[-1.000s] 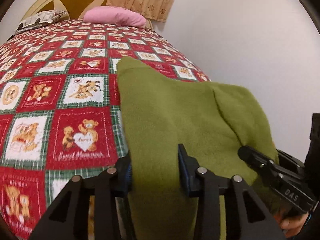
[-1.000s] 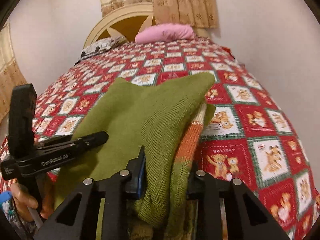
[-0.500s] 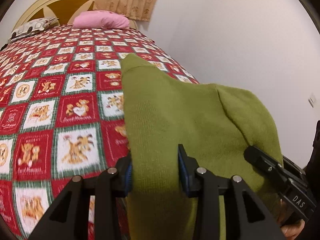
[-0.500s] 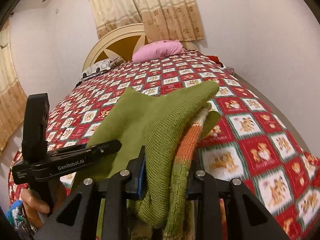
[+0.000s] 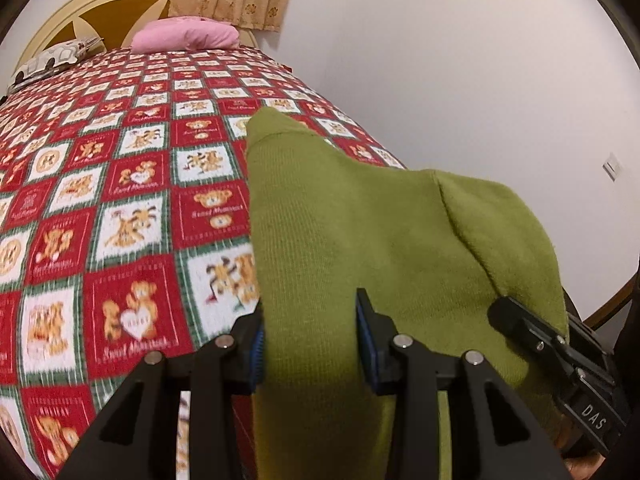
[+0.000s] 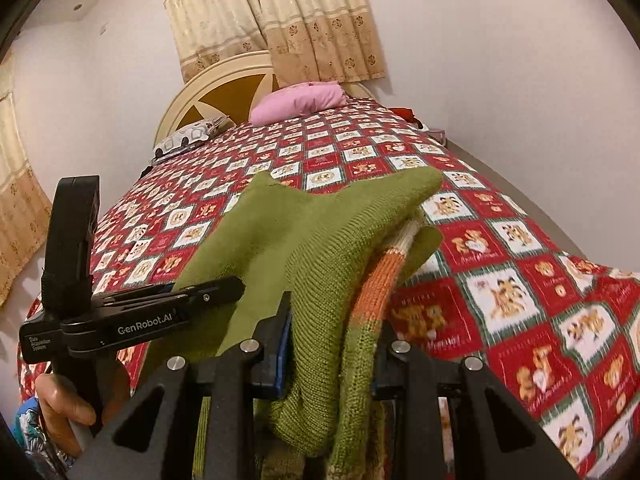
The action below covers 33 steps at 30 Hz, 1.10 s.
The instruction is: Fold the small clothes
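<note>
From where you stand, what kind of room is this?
Most likely a bedroom. There is a bed with a bear-patterned quilt, a pink pillow against a rounded headboard, and curtains behind it. Both grippers hold a green sweater over the quilt.

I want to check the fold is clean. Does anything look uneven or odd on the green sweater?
Yes. In the right wrist view the green sweater is bunched in the right tongs, and an orange and cream striped part sticks out beneath the green layer.
</note>
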Available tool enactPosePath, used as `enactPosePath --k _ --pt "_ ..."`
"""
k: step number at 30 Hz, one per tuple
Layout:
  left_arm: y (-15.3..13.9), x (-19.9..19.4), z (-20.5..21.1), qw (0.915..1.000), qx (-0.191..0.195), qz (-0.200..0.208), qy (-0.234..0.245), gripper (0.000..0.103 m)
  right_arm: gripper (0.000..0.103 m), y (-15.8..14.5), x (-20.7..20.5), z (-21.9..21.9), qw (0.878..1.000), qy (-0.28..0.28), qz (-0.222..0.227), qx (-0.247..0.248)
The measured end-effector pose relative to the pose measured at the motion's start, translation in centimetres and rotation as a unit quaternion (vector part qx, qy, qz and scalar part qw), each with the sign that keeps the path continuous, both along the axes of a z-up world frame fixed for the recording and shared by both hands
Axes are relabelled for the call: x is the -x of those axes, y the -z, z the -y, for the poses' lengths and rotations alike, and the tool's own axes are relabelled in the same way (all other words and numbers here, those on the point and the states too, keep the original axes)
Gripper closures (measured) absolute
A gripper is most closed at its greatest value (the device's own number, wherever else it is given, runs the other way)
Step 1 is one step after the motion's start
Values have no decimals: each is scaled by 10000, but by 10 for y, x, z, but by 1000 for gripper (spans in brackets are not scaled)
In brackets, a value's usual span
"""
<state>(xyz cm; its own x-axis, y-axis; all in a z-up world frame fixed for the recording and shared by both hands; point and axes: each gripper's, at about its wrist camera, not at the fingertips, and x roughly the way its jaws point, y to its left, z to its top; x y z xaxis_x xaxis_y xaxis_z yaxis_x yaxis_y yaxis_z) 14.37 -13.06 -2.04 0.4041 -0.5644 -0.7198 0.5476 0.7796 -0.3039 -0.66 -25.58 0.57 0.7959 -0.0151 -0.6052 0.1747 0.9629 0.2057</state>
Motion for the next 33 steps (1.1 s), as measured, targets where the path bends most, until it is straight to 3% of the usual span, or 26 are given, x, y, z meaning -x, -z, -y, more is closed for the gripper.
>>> enactPosePath --k 9,14,23,33 --pt "0 35 -7 10000 -8 23 -15 63 74 -2 41 -18 9997 5 31 243" --pt "-7 54 10 9996 -22 188 205 63 74 -9 64 -9 9990 171 138 385" --pt "-16 67 81 9964 72 290 797 63 74 -21 86 55 9951 801 215 540" --pt "4 59 162 9929 -205 401 1105 64 74 7 82 140 9901 1366 162 293"
